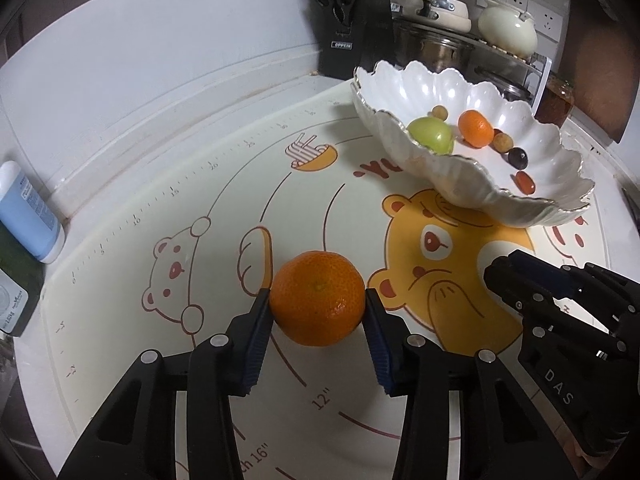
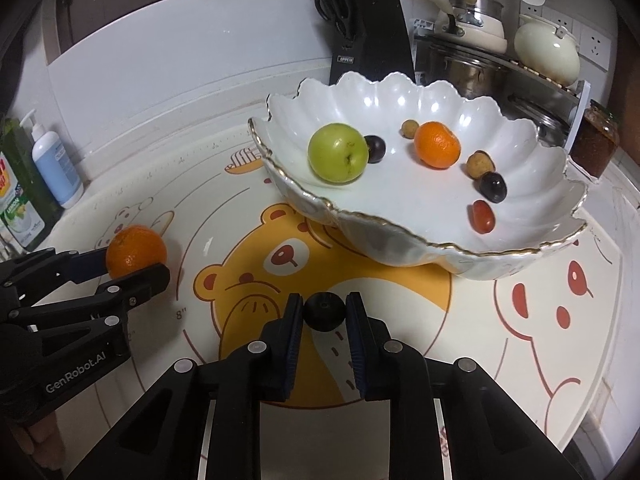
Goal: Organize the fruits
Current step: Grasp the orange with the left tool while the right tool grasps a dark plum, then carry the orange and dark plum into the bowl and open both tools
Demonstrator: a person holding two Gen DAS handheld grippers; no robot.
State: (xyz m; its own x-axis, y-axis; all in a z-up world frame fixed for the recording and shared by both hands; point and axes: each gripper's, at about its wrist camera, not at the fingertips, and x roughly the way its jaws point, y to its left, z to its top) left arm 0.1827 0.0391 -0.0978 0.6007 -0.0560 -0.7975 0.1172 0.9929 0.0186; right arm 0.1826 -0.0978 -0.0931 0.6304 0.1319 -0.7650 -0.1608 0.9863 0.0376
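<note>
On the bench mat, your left gripper (image 1: 318, 312) is pinching the mandarin (image 1: 318, 298); your right gripper (image 2: 324, 316) is pinching a dark grape (image 2: 324, 312). Both probably belong over the scalloped bowl (image 2: 520, 248) rim, lowered gently before releasing.

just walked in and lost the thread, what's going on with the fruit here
A person is working two handheld claws over a bear-print mat. The left claw is shut on an orange, and the right claw is shut on a small dark fruit. Both are low over the mat, short of the white scalloped bowl. The bowl already holds a green apple, a smaller orange and several small fruits.
</note>
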